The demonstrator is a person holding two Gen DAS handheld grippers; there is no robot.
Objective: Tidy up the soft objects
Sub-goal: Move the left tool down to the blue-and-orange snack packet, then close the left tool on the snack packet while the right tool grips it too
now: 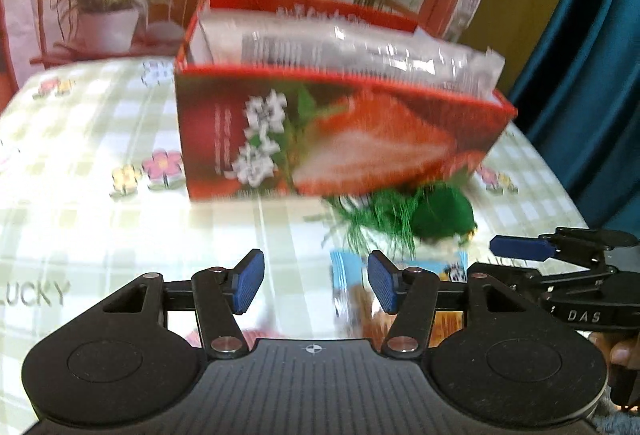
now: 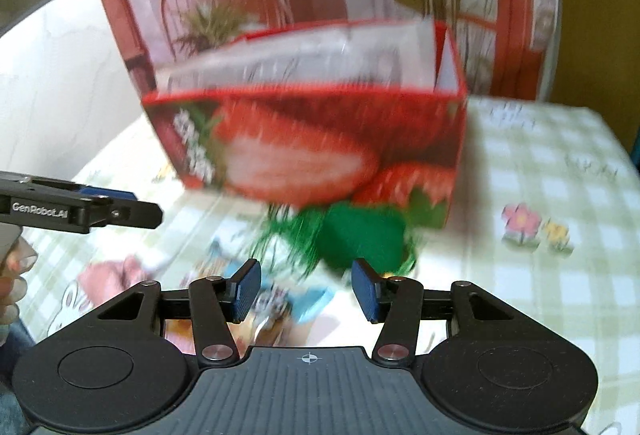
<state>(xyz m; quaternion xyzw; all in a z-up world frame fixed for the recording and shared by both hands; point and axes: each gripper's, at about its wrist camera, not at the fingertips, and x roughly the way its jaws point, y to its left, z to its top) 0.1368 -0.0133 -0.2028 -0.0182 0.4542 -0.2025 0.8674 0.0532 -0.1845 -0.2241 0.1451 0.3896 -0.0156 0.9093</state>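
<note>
The tall red strawberry-printed cardboard box (image 1: 340,139) blocks the far middle of the checked tablecloth (image 1: 80,215). A fuzzy green pompom toy (image 1: 440,215) sits against its near side – blue snack packets (image 1: 348,271) crowd nearer. Left of the box the cloth lies open.

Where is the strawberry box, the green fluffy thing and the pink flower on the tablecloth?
strawberry box (image 1: 340,139): left wrist view, front wall.
green fluffy thing (image 2: 360,235): right wrist view, round middle.
pink flower (image 1: 162,163): left wrist view, flower centre.
</note>
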